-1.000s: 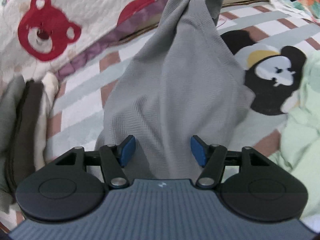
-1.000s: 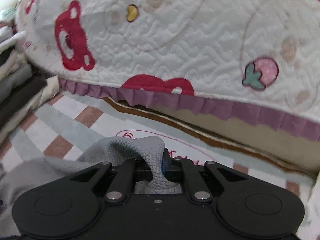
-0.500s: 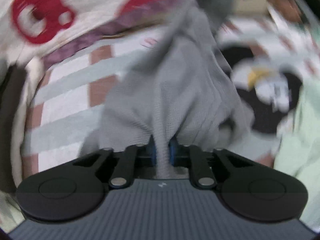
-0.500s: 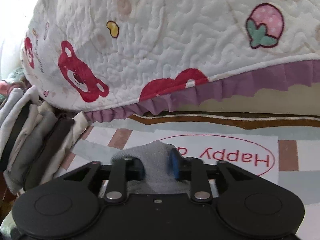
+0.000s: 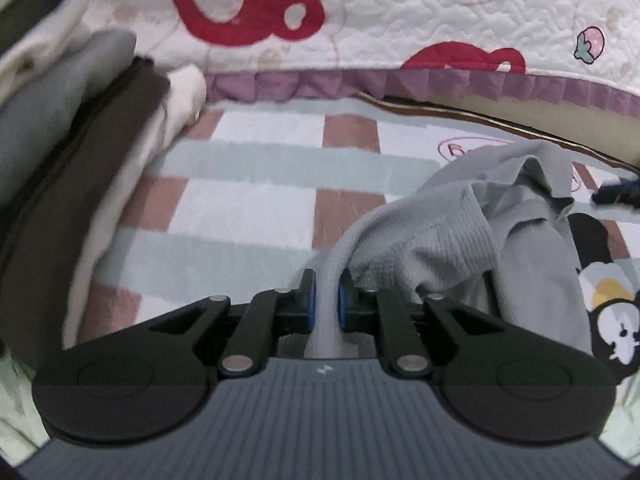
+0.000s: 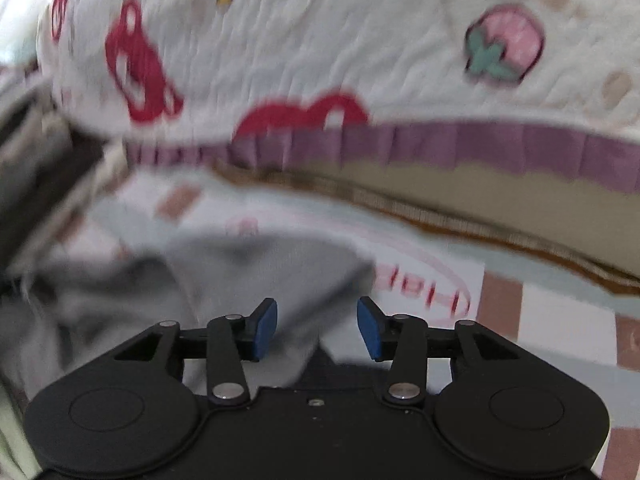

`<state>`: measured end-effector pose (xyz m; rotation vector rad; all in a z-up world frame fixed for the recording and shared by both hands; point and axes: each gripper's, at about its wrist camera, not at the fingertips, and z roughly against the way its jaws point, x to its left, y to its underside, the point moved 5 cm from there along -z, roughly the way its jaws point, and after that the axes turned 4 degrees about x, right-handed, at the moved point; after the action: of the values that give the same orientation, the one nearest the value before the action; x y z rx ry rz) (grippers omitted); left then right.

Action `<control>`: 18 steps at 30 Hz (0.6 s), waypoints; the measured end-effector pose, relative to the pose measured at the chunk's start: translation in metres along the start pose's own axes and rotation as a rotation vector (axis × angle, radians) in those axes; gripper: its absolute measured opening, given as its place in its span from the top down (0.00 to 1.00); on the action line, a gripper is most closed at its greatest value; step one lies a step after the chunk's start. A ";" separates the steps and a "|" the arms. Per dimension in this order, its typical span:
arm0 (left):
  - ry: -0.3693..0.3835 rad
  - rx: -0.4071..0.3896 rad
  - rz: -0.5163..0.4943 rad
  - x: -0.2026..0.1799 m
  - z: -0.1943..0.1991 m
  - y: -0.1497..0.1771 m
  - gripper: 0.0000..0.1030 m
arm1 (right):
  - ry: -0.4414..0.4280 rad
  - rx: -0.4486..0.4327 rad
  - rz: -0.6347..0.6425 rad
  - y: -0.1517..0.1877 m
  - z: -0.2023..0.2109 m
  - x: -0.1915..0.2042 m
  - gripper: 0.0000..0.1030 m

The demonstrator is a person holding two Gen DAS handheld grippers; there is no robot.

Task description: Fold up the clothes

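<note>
A grey knit garment (image 5: 472, 236) lies crumpled on the checked mat. My left gripper (image 5: 325, 300) is shut on a fold of its near edge, with cloth pinched between the blue pads. In the right wrist view the same grey garment (image 6: 256, 276) lies blurred in front of my right gripper (image 6: 317, 326), whose blue pads stand wide apart with cloth under them but nothing held. A dark blurred tip of the right gripper (image 5: 616, 194) shows at the right edge of the left wrist view.
A stack of folded clothes (image 5: 68, 152) stands at the left. A quilted bedspread with red bears (image 5: 360, 12) and a purple frill hangs behind. The checked mat (image 5: 248, 200) has a penguin print (image 5: 608, 304) at the right. Pale green cloth (image 5: 12, 420) lies at the near left.
My left gripper closed on the grey garment and swung left with it. My right gripper opened and let go of the cloth, which dropped onto the mat.
</note>
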<state>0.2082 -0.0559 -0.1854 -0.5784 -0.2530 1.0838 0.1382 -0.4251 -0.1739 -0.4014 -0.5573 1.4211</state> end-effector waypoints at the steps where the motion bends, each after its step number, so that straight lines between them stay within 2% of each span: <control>1: 0.018 0.005 0.012 0.001 0.001 0.003 0.87 | -0.001 0.023 -0.004 0.007 -0.007 0.001 0.51; 4: 0.099 0.010 0.054 0.004 0.012 0.017 0.59 | -0.011 0.066 -0.033 0.025 -0.023 0.002 0.51; 8: 0.155 0.014 0.075 0.007 0.023 0.038 0.54 | -0.009 0.061 -0.065 0.037 -0.031 0.008 0.51; 11: 0.158 -0.007 0.068 0.006 0.019 0.041 0.50 | -0.013 0.054 -0.076 0.039 -0.034 0.015 0.50; 15: 0.151 -0.021 0.044 0.002 0.009 0.039 0.53 | -0.031 0.043 -0.138 0.037 -0.040 0.017 0.46; 17: 0.131 -0.038 0.009 -0.002 0.007 0.039 0.81 | -0.055 0.037 -0.195 0.038 -0.046 0.016 0.46; 18: 0.116 -0.049 -0.012 -0.003 0.006 0.039 0.85 | -0.069 0.036 -0.217 0.038 -0.049 0.018 0.43</control>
<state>0.1740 -0.0434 -0.2019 -0.6804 -0.1819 1.0309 0.1370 -0.3995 -0.2335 -0.2550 -0.6118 1.2377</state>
